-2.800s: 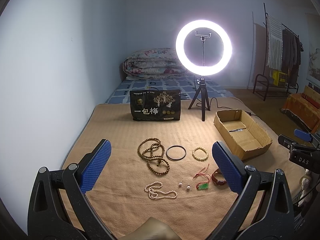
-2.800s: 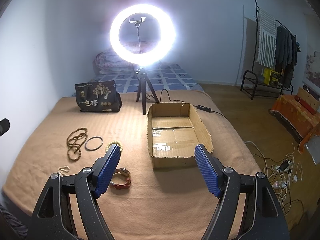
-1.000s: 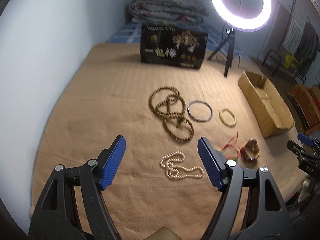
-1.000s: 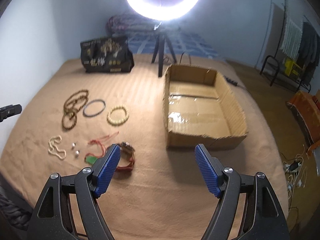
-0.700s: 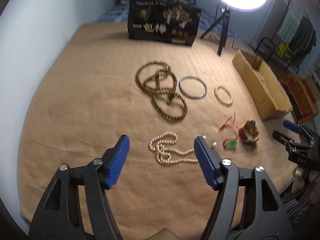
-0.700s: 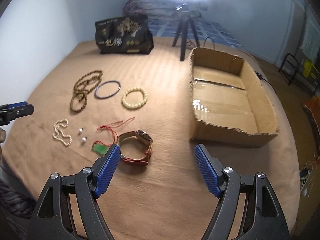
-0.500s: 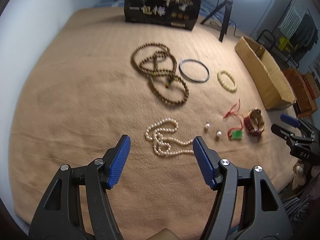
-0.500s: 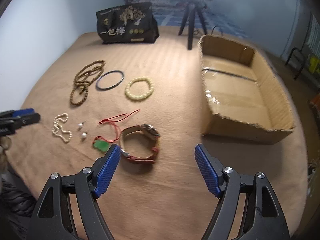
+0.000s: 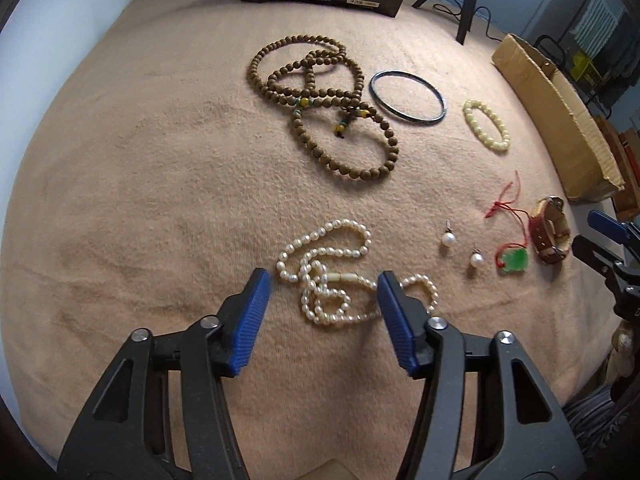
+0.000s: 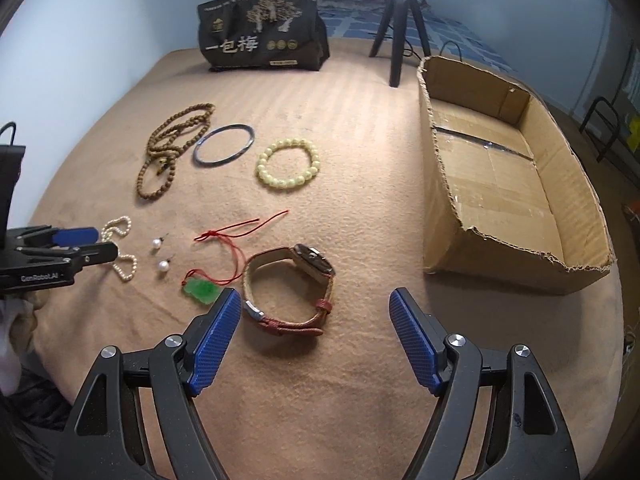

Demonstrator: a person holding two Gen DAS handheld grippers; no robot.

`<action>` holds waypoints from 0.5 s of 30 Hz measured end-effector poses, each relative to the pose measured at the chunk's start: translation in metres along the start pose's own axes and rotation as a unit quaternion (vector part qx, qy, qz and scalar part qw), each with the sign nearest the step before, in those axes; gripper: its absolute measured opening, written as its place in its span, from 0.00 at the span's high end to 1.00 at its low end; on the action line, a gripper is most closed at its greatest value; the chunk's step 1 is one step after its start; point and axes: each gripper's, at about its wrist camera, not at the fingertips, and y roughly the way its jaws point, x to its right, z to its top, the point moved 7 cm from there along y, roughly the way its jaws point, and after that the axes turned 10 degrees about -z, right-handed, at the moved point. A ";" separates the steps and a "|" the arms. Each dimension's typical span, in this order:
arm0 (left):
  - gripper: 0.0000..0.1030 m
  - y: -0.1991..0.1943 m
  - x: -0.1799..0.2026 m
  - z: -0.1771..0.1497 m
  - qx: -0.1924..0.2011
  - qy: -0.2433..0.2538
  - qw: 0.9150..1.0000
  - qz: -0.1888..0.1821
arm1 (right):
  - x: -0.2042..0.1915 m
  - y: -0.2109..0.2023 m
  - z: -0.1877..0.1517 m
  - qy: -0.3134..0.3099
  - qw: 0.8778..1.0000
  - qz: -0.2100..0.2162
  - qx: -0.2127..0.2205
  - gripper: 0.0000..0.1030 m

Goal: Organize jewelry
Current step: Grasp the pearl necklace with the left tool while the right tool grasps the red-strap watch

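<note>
Jewelry lies on a tan blanket. My left gripper (image 9: 324, 278) is open, its fingers straddling a white pearl necklace (image 9: 328, 276). My right gripper (image 10: 316, 300) is open just in front of a red-strap watch (image 10: 292, 292). A green pendant on red cord (image 10: 200, 290), two pearl earrings (image 10: 160, 256), a yellow bead bracelet (image 10: 288, 164), a dark bangle (image 10: 224, 145) and brown prayer beads (image 10: 172, 148) lie further out. The open cardboard box (image 10: 500, 184) is at the right. The left gripper also shows at the left edge of the right wrist view (image 10: 60, 248).
A black printed bag (image 10: 260, 28) and a tripod (image 10: 396, 28) stand at the back of the blanket. The blanket's front edge drops off close behind both grippers. The wall runs along the left side.
Both grippers have tilted down and moved forward toward the blanket. The left has come down around the pearl necklace; the right has neared the watch. Both stay open.
</note>
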 end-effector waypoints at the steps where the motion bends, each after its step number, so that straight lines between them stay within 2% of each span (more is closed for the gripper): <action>1: 0.47 0.002 -0.001 0.001 0.001 0.000 1.000 0.001 | 0.001 0.002 0.001 0.003 1.000 0.000 -0.002 0.26; 3: 0.47 0.004 -0.001 0.003 0.003 -0.001 1.000 0.000 | 0.001 0.004 0.001 0.002 1.000 0.001 -0.005 0.26; 9: 0.61 0.009 0.000 0.011 0.010 0.010 1.000 0.016 | 0.001 0.015 0.003 0.009 1.000 0.000 -0.021 0.26; 12: 0.68 0.010 0.003 0.013 0.013 0.017 1.000 0.019 | 0.000 0.020 0.004 0.010 1.000 -0.002 -0.028 0.26; 15: 0.81 0.015 0.008 0.019 0.017 0.018 0.999 0.020 | 0.000 0.025 0.004 0.013 0.999 -0.004 -0.035 0.26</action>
